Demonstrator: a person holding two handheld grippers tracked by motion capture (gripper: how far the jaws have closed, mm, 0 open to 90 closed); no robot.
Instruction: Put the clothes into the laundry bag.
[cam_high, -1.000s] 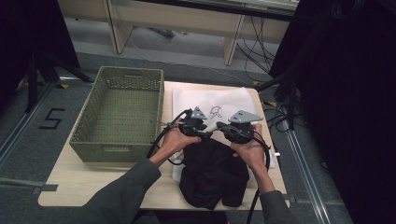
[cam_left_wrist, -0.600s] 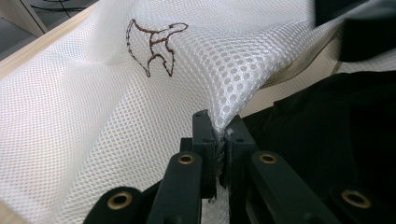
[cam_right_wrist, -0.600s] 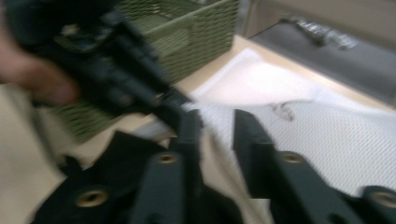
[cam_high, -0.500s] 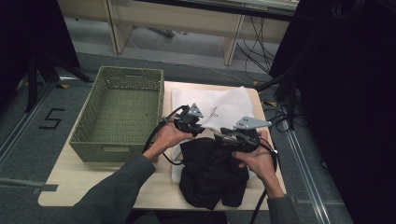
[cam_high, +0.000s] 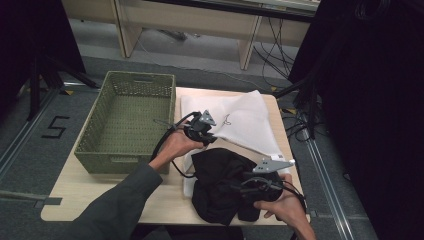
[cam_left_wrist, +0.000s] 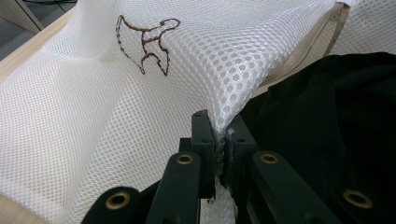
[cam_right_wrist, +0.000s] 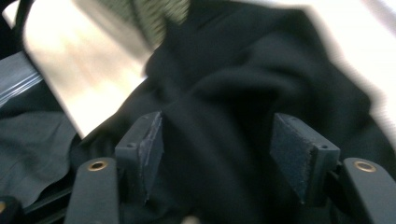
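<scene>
The right gripper view showed the right gripper (cam_right_wrist: 224, 158) with its jaws standing wide apart over the black garment (cam_right_wrist: 243, 93), the pads clear of the cloth; they had just been opening, with dark fabric lying between them but not pinched. In the high view that gripper (cam_high: 250, 187) sat at the near right corner of the table (cam_high: 100, 197), low against the garment (cam_high: 220, 180), whereas a second before it had been farther back, beside the other hand at the edge of the white mesh bag (cam_high: 240, 122). The left gripper (cam_left_wrist: 219, 140) was clamped tight on a fold of the bag (cam_left_wrist: 93, 121), lifting its edge into a ridge just beside the black cloth. So the bag's mouth seemed to be held up by one hand while the other had let go and come down for a fresh grip on the garment, probably to feed it into the bag. The green basket (cam_high: 125, 120) stood to the left, with nothing visible inside.
</scene>
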